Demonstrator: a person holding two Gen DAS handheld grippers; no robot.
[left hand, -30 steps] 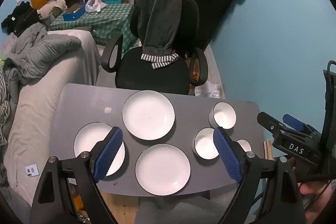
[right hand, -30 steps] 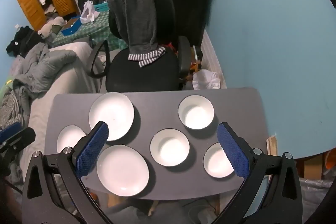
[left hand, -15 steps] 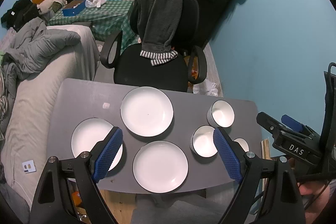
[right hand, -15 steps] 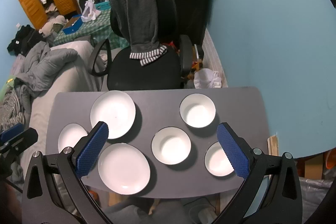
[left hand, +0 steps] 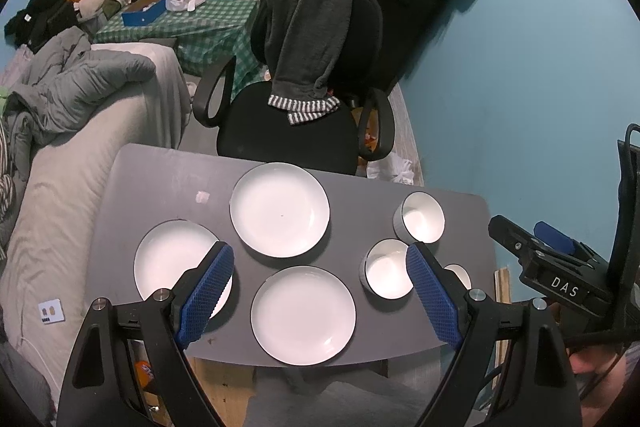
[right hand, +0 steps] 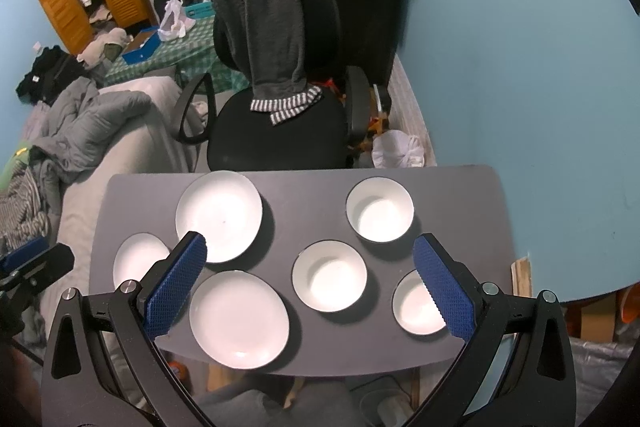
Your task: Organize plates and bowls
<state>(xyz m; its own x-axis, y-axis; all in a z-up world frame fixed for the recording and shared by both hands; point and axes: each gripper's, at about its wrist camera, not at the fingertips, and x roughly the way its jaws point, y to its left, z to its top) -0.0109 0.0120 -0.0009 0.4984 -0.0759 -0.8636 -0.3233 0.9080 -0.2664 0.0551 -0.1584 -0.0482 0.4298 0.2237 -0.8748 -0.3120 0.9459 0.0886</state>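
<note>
Three white plates lie on the grey table [left hand: 152, 183]: a far plate [left hand: 280, 209], a near plate [left hand: 303, 315] and a left plate [left hand: 172, 263]. Three white bowls stand to their right: a far bowl [right hand: 380, 214], a middle bowl [right hand: 330, 275] and a near right bowl [right hand: 416, 303]. My left gripper [left hand: 316, 293] hangs open high above the near plate, holding nothing. Equally high, my right gripper [right hand: 310, 287] is open and empty over the middle bowl. In the left wrist view the right gripper's body [left hand: 560, 275] shows at the right edge.
A black office chair [left hand: 304, 99] draped with a dark garment stands behind the table. A grey sofa [left hand: 80, 131] with bedding lies to the left. A blue wall [right hand: 500, 67] runs along the right. A small light scrap [left hand: 203, 195] lies on the table's far left.
Both grippers have risen slightly, so the table and dishes look a little smaller and lower in both views. The dishes have not moved, and both grippers stay open.
</note>
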